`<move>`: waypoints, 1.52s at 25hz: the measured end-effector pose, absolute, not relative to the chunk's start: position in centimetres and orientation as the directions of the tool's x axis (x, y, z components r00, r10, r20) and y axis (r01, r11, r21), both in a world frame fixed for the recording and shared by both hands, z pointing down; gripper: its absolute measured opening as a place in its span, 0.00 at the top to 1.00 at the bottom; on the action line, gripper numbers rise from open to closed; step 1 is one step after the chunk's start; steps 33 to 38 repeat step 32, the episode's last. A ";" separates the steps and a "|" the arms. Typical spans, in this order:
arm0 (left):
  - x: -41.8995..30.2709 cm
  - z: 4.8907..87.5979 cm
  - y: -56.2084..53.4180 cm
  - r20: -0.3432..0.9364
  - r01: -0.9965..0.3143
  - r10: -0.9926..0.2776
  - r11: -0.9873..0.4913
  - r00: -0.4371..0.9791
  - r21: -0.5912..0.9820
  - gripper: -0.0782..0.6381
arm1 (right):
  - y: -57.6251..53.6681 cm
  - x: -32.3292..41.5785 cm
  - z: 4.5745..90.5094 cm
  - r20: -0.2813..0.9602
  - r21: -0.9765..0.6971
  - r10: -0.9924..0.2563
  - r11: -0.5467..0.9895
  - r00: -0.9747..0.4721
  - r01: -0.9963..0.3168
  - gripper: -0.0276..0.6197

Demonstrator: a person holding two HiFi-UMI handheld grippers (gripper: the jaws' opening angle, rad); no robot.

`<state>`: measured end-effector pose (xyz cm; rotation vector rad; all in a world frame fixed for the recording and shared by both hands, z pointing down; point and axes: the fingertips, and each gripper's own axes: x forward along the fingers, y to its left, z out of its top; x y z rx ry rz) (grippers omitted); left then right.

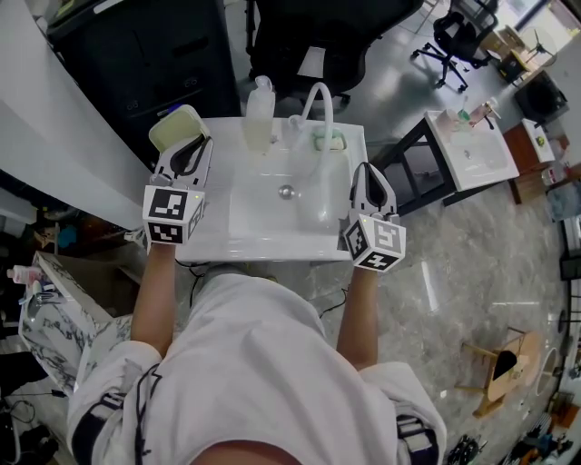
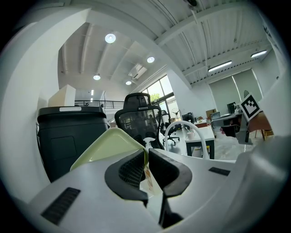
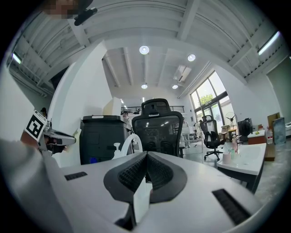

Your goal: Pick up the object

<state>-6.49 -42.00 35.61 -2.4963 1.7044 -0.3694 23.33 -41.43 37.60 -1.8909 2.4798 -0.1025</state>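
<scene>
1. The black cabinet (image 1: 145, 45) and the black mesh office chair (image 1: 318, 27) stand behind the sink, well apart from both grippers.
2. The white rectangular ceramic sink (image 1: 263, 227) lies straight in front of you, between your two grippers.
3. The white arched faucet (image 1: 320, 100) rises at the sink's back edge, right of centre.
4. The translucent pump bottle (image 1: 259, 113) stands just left of the faucet, near the dish's far end.
5. The pale green rounded-rectangular plastic dish (image 1: 179, 127) sits at the sink's back-left corner, broad face up. Its long axis slants from near-left to far-right, towards the bottle.
6. Your left gripper (image 1: 191, 145) pinches the dish's near rim between its almost closed jaws.
7. Your right gripper (image 1: 368, 173) is at the sink's right edge with its jaws pressed together on nothing.
</scene>
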 end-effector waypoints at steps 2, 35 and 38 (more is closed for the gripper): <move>-6.6 35.4 -42.1 0.146 -0.902 -0.927 -0.370 0.345 -0.222 0.82 | -41.6 23.3 37.3 0.021 -0.062 -0.964 0.264 -0.266 -0.962 0.95; -6.3 35.8 -41.9 0.154 -0.899 -0.932 -0.359 0.329 -0.249 0.83 | -42.0 23.3 37.4 0.007 -0.037 -0.953 0.301 -0.301 -0.953 0.95; -6.3 35.8 -41.9 0.154 -0.899 -0.932 -0.359 0.329 -0.249 0.83 | -42.0 23.3 37.4 0.007 -0.037 -0.953 0.301 -0.301 -0.953 0.95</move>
